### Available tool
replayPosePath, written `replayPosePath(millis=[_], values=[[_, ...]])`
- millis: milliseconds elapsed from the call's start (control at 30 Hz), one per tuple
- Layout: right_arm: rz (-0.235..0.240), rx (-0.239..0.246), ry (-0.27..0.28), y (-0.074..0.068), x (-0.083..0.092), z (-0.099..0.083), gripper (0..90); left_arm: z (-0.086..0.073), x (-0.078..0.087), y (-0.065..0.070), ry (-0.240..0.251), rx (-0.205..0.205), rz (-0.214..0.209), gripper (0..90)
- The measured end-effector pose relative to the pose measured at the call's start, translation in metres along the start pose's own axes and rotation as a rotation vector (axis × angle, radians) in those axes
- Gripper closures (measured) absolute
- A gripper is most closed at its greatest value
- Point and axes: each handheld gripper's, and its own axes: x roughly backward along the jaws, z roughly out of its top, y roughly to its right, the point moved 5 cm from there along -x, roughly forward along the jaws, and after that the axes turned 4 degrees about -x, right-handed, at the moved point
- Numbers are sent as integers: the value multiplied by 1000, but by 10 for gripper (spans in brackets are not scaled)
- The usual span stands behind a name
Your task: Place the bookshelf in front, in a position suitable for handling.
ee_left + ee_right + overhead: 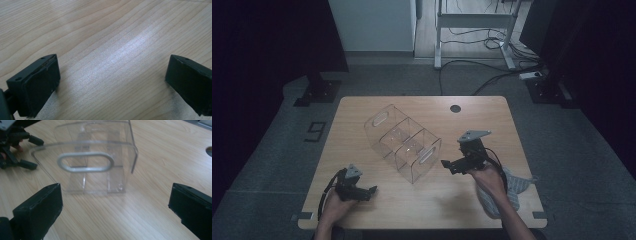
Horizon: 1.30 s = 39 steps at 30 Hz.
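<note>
You have one worktop (377, 210) of light wood in front of you, with one round hole (455, 108) near its far edge. On it stands one clear plastic organiser (402, 142), which has three compartments and two oval handle openings, one at each end. You hold two grippers: one left gripper (371, 192) and one right gripper (448, 166), each with two black jaws, set wide apart. One striped cloth (512, 187) lies under your right forearm. On the floor, left of the worktop, there is one dark number mark (315, 131)
</note>
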Motion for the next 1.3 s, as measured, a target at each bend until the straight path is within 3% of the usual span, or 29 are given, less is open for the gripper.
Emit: replayPosePath(millis=[333,567,1000,1300], values=[[6,10,11,-18,-18,30,0,0,0,0,1,-1,1,0],[-15,20,8,-27,-33,45,0,0,0,0,0,0,1,0],[-63,48,-39,-39,-56,51,0,0,0,0,0,-1,1,0],[-83,38,-18,-36,-54,50,0,0,0,0,1,0,1,0]])
